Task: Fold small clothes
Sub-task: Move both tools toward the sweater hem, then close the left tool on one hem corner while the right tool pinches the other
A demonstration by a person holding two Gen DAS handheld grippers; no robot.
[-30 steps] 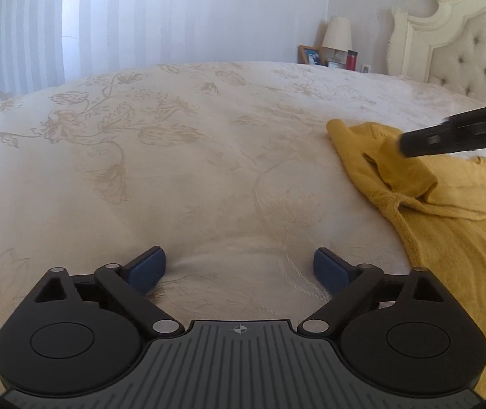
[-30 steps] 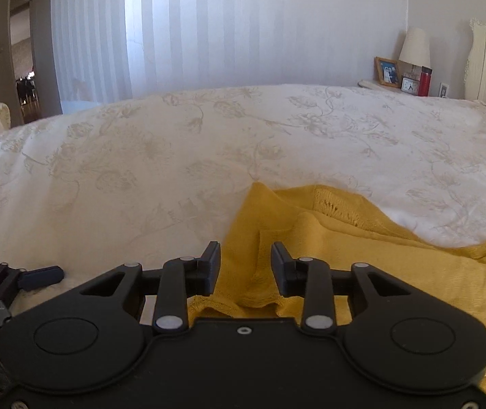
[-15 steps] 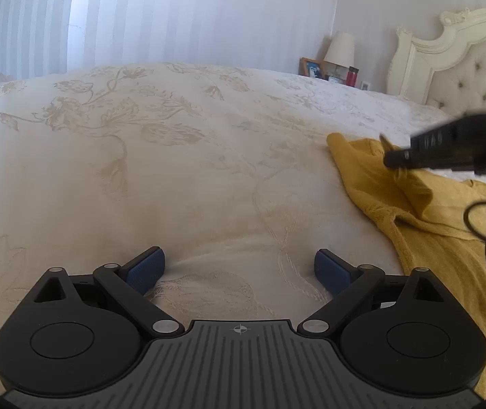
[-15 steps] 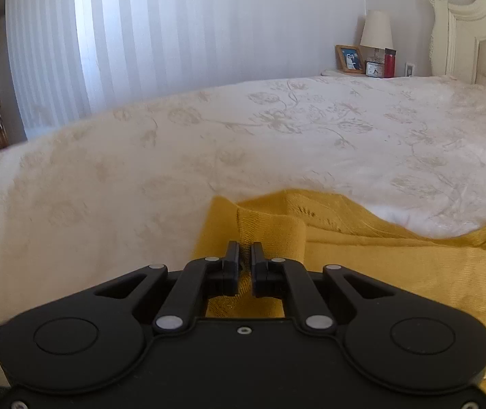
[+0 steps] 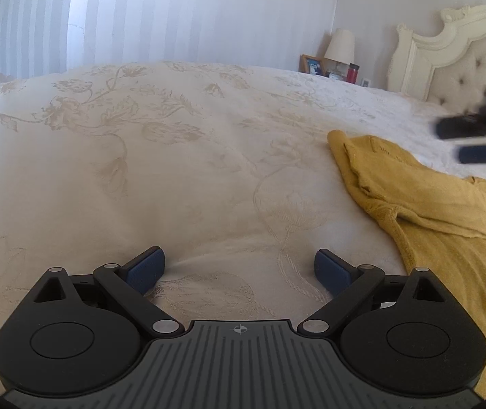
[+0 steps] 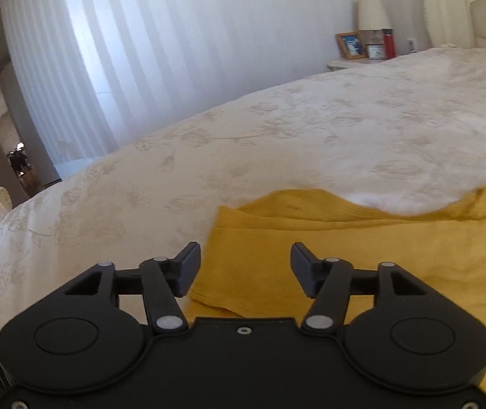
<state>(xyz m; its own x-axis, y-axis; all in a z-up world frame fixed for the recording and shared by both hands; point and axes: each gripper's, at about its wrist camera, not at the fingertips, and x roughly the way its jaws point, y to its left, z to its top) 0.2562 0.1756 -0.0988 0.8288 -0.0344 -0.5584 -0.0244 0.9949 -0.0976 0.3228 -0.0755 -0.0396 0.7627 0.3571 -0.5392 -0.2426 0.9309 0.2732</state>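
Note:
A mustard-yellow knit garment (image 5: 430, 211) lies on the cream floral bedspread (image 5: 174, 156), at the right of the left wrist view. My left gripper (image 5: 239, 269) is open and empty, low over bare bedspread to the left of the garment. My right gripper (image 6: 244, 266) is open and empty, hovering just above a folded-over flap of the garment (image 6: 345, 245). It shows blurred in the left wrist view (image 5: 471, 139), above the garment's far part.
A tufted cream headboard (image 5: 457, 54) stands at the back right. A nightstand with a lamp (image 5: 340, 47), a picture frame and a red bottle sits beyond the bed. Striped white curtains (image 6: 174, 51) line the far wall. A doorway (image 6: 1, 143) opens at the left.
My right gripper closed on the garment's edge, carried it to the right, then opened and let it go, leaving a folded flap. The left gripper stayed open in place.

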